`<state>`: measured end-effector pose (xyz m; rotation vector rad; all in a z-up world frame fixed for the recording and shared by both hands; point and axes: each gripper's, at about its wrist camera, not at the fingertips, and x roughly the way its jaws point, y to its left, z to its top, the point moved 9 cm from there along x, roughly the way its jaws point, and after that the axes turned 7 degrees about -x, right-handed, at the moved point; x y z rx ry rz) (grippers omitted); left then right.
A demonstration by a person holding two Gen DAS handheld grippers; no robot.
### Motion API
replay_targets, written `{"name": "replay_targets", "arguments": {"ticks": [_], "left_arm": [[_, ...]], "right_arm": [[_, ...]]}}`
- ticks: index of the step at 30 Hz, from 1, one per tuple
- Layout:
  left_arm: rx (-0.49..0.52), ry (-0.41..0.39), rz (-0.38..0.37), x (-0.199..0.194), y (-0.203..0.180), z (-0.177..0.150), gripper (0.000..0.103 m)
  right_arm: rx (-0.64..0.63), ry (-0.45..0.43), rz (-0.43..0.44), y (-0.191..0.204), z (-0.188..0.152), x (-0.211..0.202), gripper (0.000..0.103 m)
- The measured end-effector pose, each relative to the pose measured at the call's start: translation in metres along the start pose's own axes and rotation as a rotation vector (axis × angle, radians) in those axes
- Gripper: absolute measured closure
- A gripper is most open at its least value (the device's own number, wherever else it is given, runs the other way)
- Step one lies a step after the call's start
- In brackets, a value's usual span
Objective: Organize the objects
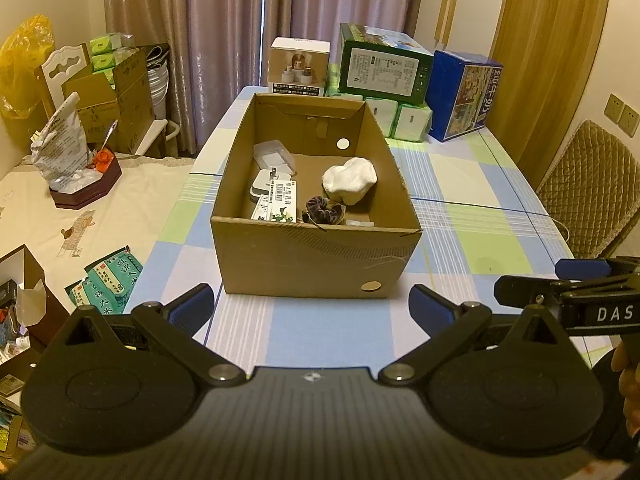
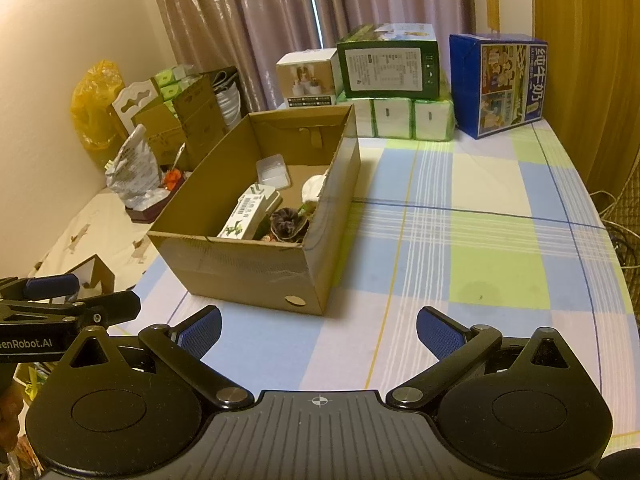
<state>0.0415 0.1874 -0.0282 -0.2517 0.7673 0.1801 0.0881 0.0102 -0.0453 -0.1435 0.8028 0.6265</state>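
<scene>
a checked cloth (image 2: pixel 484 220) covers the table. at its 12 o'clock end stand a white carton (image 1: pixel 299 66), a green carton (image 1: pixel 384 64) on tissue packs (image 1: pixel 402 118), and, toward 1 o'clock, a blue milk carton (image 2: pixel 498 82). purple curtains (image 1: pixel 224 20) hang behind. at 9 o'clock sit a yellow bag (image 1: pixel 24 64), brown boxes (image 1: pixel 116 92) and a crumpled bag, possibly of snacks (image 1: pixel 64 140). at 3 o'clock, a quilted chair (image 1: pixel 588 184).

Checked table (image 2: pixel 480 240) (cardboard box (image 2: pixel 248 264) atop)
</scene>
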Motion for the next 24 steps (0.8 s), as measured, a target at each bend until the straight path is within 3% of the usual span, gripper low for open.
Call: {"name": "replay_targets", "arguments": {"ticks": [24], "left_arm": [[-0.016,-0.011,-0.012,-0.0003,-0.0013,0.0030,0.001]], "right_arm": [[0.000,-0.002,-0.016,-0.0029,0.0040,0.0014,0.002]]}}
